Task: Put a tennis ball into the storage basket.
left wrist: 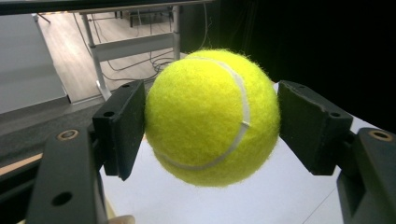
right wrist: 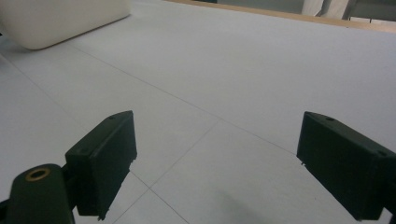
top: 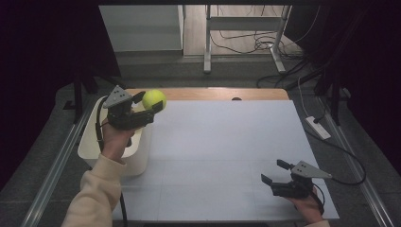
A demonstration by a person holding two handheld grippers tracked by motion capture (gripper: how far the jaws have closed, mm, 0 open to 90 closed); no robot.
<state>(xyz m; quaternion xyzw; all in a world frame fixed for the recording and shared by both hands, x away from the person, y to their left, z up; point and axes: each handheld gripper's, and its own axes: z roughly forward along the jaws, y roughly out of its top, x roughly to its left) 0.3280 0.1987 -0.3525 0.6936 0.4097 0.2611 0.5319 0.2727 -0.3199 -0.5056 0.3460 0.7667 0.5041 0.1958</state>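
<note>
A yellow-green tennis ball [top: 154, 99] [left wrist: 212, 116] is held in the air by my left gripper [top: 147, 102] [left wrist: 210, 123], whose two black jaws are shut on its sides. It hangs above the far left of the white table surface [top: 222, 151], next to the cream bin [top: 97, 142]. My right gripper [top: 274, 172] [right wrist: 217, 163] rests low near the front right of the table, open, with only bare white surface between its jaws.
The cream bin [right wrist: 56, 18] stands at the table's left edge under my left hand. A wooden strip [top: 213, 93] runs along the far edge. Beyond it are a desk frame [top: 246, 28] and floor cables [top: 331, 137] to the right.
</note>
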